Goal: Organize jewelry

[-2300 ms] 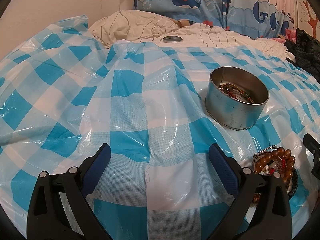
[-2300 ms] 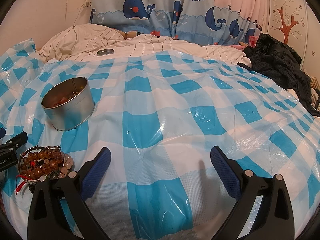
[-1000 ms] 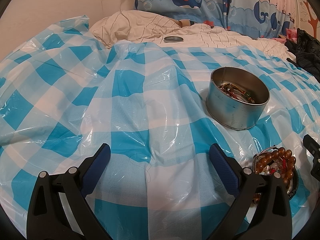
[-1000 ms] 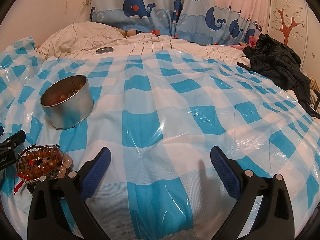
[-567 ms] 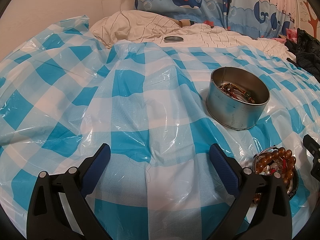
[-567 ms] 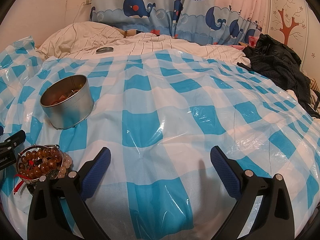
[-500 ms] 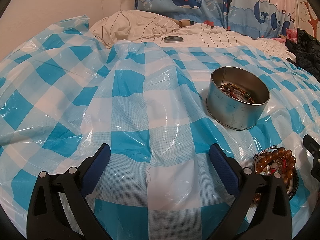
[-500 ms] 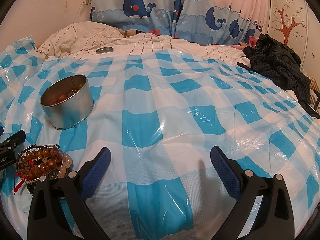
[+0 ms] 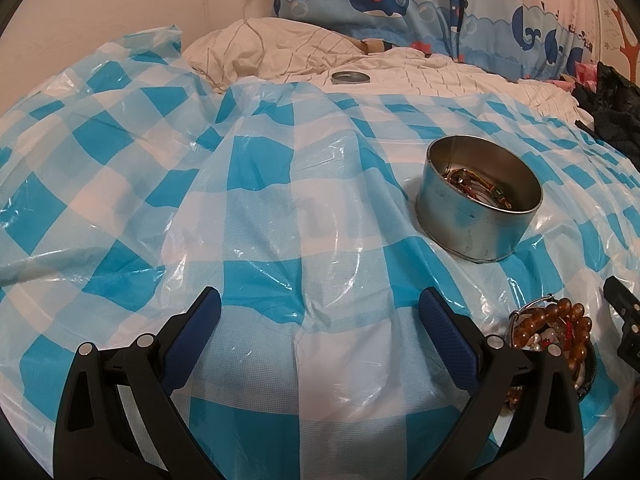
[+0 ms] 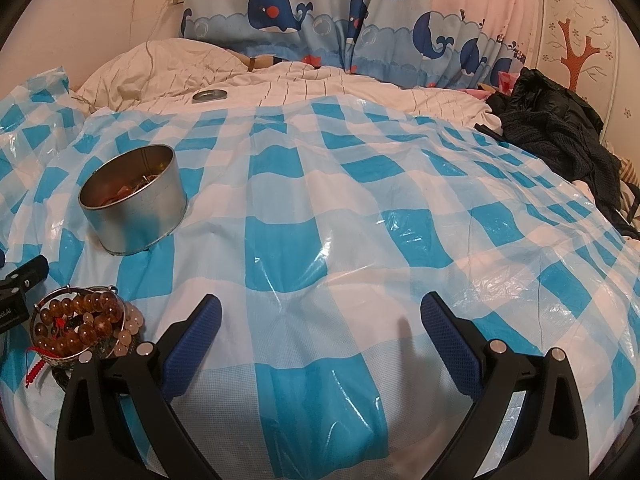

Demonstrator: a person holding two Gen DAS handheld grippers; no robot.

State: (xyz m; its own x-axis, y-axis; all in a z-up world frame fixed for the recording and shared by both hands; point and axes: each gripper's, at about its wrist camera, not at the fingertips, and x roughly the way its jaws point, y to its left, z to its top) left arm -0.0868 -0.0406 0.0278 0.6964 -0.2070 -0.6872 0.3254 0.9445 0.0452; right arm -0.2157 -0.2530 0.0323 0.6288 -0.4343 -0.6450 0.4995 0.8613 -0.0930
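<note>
A round silver tin [image 9: 478, 208] holding some jewelry stands on the blue-and-white checked plastic sheet [image 9: 280, 208]; it also shows in the right wrist view [image 10: 134, 200]. A pile of brown bead bracelets and pale beads [image 9: 556, 332] lies near the front edge, between the two grippers; it also shows in the right wrist view [image 10: 80, 324]. My left gripper [image 9: 320, 312] is open and empty, left of the pile. My right gripper [image 10: 320, 312] is open and empty, right of the pile.
The tin's flat lid [image 9: 351, 77] lies on the white bedding [image 10: 280, 80] at the back. Dark clothes [image 10: 560, 132] are heaped at the right. Whale-print curtains [image 10: 320, 12] hang behind the bed.
</note>
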